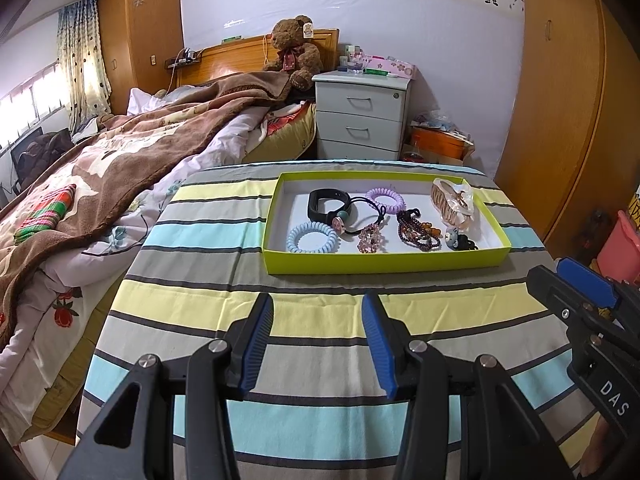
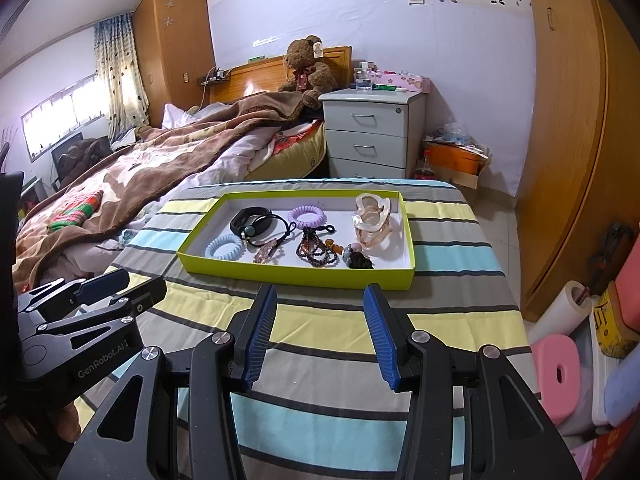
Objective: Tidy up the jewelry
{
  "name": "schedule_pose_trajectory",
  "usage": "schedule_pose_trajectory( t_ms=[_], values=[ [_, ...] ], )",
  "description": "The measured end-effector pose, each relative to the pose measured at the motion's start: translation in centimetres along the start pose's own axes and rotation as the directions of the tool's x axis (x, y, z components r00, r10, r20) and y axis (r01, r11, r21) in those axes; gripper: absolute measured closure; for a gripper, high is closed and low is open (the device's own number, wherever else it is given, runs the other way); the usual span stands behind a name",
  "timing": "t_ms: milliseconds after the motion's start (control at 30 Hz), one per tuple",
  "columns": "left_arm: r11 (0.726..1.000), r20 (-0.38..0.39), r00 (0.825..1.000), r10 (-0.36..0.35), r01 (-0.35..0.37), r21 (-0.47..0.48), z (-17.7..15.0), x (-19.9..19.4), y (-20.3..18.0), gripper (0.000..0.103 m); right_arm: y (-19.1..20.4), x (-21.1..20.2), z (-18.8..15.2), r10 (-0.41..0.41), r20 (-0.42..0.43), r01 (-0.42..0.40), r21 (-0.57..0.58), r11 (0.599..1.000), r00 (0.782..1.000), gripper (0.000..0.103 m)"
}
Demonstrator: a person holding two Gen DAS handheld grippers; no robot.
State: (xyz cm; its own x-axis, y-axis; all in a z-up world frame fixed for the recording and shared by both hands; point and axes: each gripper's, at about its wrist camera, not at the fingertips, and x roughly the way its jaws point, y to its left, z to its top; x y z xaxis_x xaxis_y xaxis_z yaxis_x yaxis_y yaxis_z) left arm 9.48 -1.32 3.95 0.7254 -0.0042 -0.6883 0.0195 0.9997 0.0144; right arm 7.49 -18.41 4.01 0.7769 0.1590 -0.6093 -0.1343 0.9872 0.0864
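A lime-green shallow box (image 1: 380, 264) (image 2: 280, 274) sits on the striped tablecloth (image 1: 320, 316). It holds a black band (image 1: 326, 200), a blue coil hair tie (image 1: 312, 238), a purple coil hair tie (image 1: 385, 199), a dark bead bracelet (image 1: 416, 230), a pink crystal piece (image 1: 370, 240), a clear hair claw (image 1: 454, 202) and a small black charm (image 1: 460, 240). My left gripper (image 1: 318, 340) is open and empty, above the cloth in front of the box. My right gripper (image 2: 320, 334) is open and empty, also in front of the box. Each gripper shows at the edge of the other's view.
A bed with a brown blanket (image 1: 120, 168) lies to the left, with a teddy bear (image 1: 296, 52) at the headboard. A grey drawer unit (image 1: 360, 116) stands behind the table. Wooden wardrobes (image 1: 560, 120) line the right, with pink stools and clutter (image 2: 580, 360) on the floor.
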Motion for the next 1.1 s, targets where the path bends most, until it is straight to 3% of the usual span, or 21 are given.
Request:
schedule_pose_trajectory(
  t_ms=[1100],
  values=[
    [1.0,-0.003,1.0,0.018,-0.018,-0.006,0.08,-0.06,0.35,0.055,0.11,-0.13,0.29,0.0,0.005,0.0,0.003,1.0,1.0,0.057]
  ],
)
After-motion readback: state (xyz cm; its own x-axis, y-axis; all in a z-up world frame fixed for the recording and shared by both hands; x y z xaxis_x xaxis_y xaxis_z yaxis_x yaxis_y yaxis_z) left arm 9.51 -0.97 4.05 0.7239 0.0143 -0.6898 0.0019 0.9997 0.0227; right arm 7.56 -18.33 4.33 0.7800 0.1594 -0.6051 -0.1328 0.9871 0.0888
